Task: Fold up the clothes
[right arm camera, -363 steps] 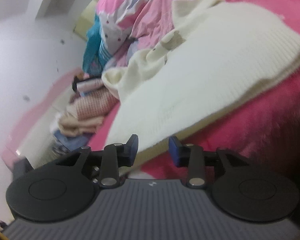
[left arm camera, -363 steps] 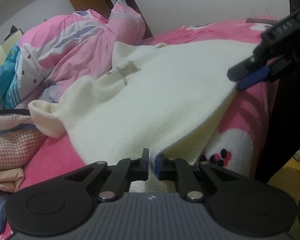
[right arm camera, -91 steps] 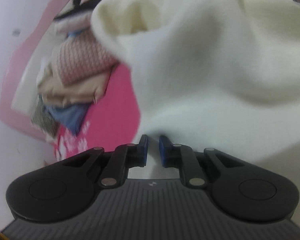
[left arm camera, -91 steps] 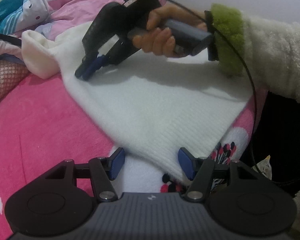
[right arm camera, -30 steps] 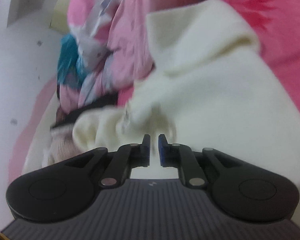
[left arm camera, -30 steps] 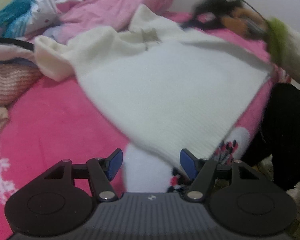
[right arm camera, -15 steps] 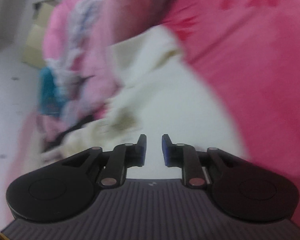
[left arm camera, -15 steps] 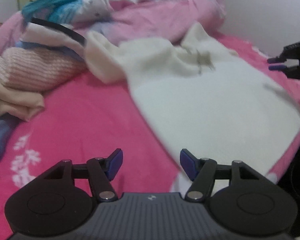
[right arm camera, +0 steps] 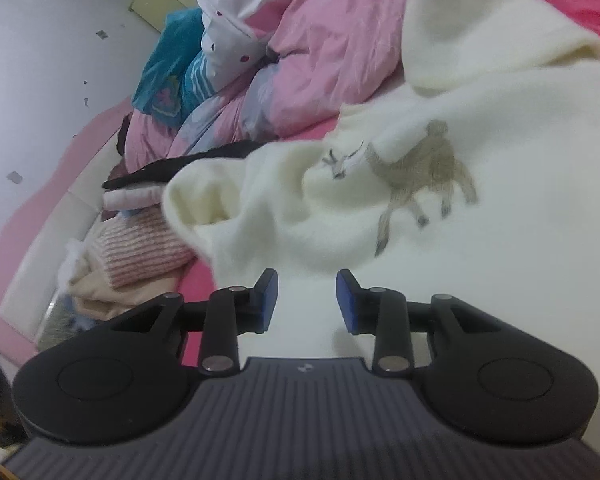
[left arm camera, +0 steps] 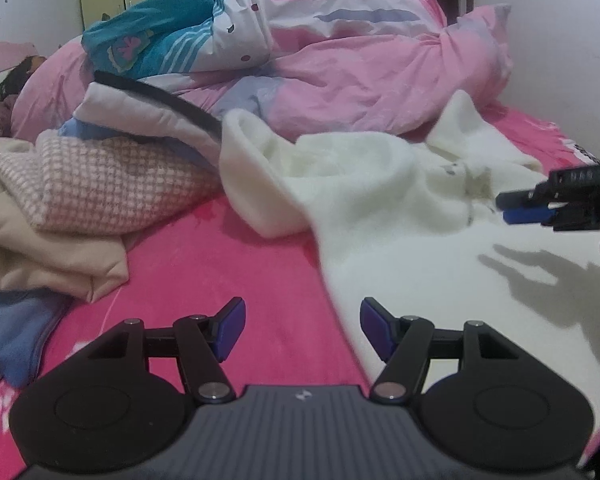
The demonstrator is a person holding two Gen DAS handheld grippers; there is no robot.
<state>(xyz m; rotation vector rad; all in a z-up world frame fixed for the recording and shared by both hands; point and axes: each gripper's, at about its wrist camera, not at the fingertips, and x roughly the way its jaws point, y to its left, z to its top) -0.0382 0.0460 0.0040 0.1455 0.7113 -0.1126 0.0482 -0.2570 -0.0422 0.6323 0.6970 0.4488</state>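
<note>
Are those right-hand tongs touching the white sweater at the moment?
Apart. In the left wrist view the right tongs hang above the white sweater, casting a separate shadow on it. Their jaws are opening, with nothing between them.

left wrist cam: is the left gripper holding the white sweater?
No: the left gripper is open, with only pink bedsheet between its pads and the white sweater lying off to one side.

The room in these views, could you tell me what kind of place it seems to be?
Most likely a bedroom: a cream sweater lies on a pink bed sheet, with a bunched pink duvet behind and a pile of clothes beside it.
</note>
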